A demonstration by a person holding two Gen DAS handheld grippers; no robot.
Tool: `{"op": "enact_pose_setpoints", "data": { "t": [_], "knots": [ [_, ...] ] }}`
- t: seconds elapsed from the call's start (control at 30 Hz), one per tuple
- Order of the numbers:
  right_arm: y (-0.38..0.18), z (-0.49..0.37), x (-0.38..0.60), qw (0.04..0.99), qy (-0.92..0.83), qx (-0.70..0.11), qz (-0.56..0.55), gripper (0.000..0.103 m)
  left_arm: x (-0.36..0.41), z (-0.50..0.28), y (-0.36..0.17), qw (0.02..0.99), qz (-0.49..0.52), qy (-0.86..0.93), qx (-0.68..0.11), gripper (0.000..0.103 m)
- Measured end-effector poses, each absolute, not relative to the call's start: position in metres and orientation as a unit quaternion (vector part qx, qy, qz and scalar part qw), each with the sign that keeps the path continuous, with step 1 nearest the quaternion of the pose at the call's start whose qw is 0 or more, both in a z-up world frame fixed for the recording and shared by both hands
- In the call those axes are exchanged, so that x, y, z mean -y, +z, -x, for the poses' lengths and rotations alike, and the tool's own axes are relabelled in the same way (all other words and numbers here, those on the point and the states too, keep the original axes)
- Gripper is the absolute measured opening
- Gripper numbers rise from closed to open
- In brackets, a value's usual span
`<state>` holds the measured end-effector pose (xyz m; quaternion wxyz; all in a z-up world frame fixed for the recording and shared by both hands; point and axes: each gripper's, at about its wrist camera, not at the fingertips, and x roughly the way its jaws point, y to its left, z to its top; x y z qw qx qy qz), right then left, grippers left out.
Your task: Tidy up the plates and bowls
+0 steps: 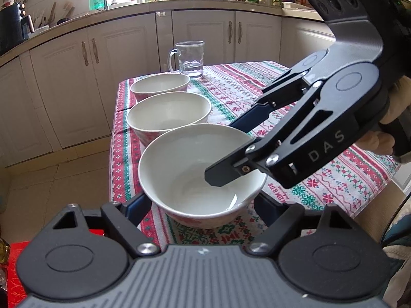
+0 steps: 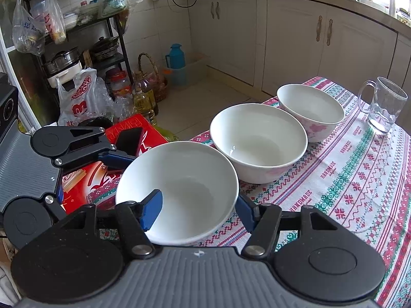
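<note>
White bowl (image 2: 177, 192) at table edge (image 2: 102, 195).

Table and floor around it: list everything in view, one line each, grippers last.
bowls: 3, white, in a row on the table: near bowl, middle bowl, far bowl
mug: 1, clear glass, beyond the far bowl
tablecloth: 1, red, green and white pattern, covering the table
cabinets: cream, behind the table
box: 1, red, beside the table by the near bowl
oil bottle: 1, yellow, on the floor
flask: 1, blue, on the floor by the wall
left gripper: black, blue pads against the near bowl's sides
right gripper: black, shut on the near bowl's wall, one finger inside
</note>
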<state>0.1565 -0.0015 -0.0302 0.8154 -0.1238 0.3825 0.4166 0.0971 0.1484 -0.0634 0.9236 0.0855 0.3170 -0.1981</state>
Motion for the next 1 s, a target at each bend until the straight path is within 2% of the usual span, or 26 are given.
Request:
{"op": "enact_pose_setpoints", "data": {
  "t": [1.0],
  "knots": [
    [-0.016,-0.139,0.111,0.874,0.300,-0.374,0.084,0.069,-0.056,-0.123,-0.054,0.896,-0.115,-0.314,-0.292,0.086]
  ]
}}
